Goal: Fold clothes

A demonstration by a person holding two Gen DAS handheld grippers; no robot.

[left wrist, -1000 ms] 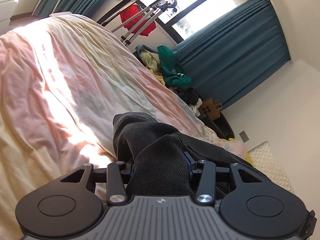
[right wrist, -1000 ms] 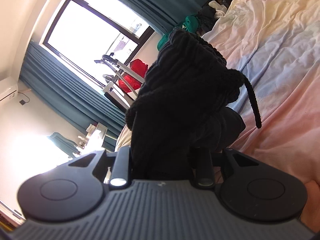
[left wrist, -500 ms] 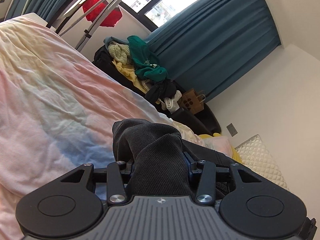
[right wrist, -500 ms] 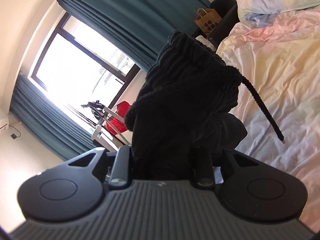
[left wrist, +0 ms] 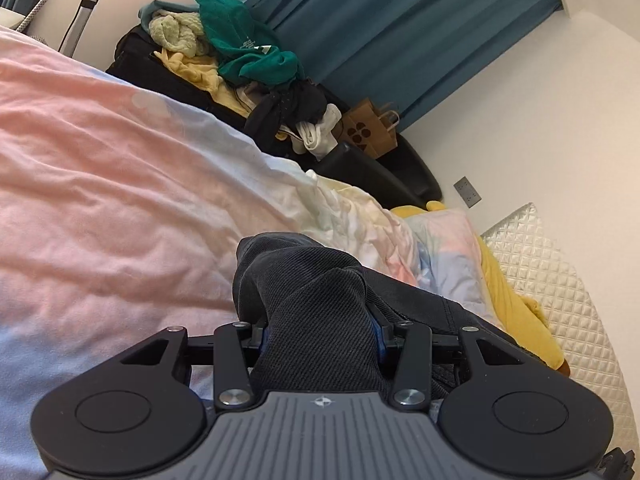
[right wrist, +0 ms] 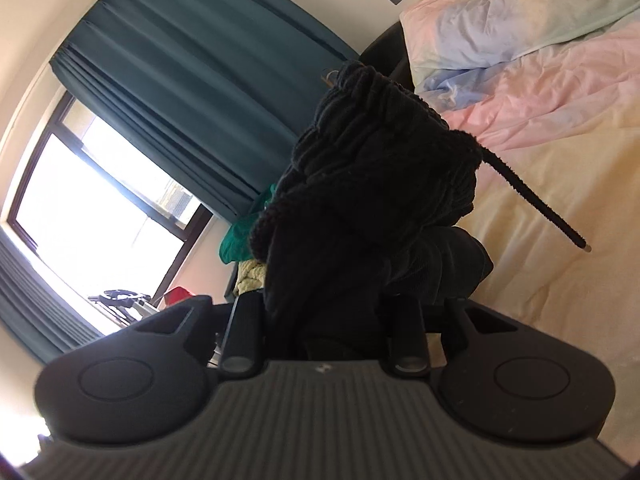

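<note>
over the pastel bed (left wrist: 120, 200), both tongs (left wrist: 320, 336) (right wrist: 328, 312) clamp dark corduroy garment (left wrist: 320, 300); only the right view shows its drawstring (right wrist: 532, 200).

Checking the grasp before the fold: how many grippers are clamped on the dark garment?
2. The left gripper grips bunched dark garment over the bed; the right gripper grips its gathered waistband end, drawstring dangling.

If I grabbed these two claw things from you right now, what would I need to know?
Left claw: shut on the dark corduroy garment, a bunched fold.
Right claw: shut on the same garment's gathered waistband; its drawstring dangles free.
The garment hangs above the pastel bedspread. More clothes are heaped in the pile beyond the bed.
Done: garment picked up. Left: spread it flat, fold it.
</note>
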